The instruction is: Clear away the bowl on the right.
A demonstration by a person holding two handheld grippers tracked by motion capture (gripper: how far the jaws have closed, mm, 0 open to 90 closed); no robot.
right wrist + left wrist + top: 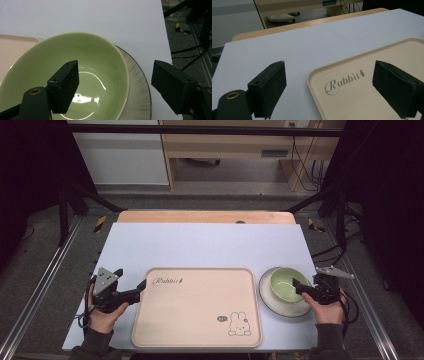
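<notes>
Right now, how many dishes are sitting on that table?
3: a pale green ceramic bowl resting on a round white ribbed plate at the right, and a beige rectangular tray with a rabbit drawing in the middle.

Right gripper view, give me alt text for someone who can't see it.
The right tongs straddle the near rim of an empty green bowl, one jaw inside the bowl and the other outside it, not yet pressing on it. The bowl sits on a ribbed white plate on a pale table, with a beige tray corner at left.
</notes>
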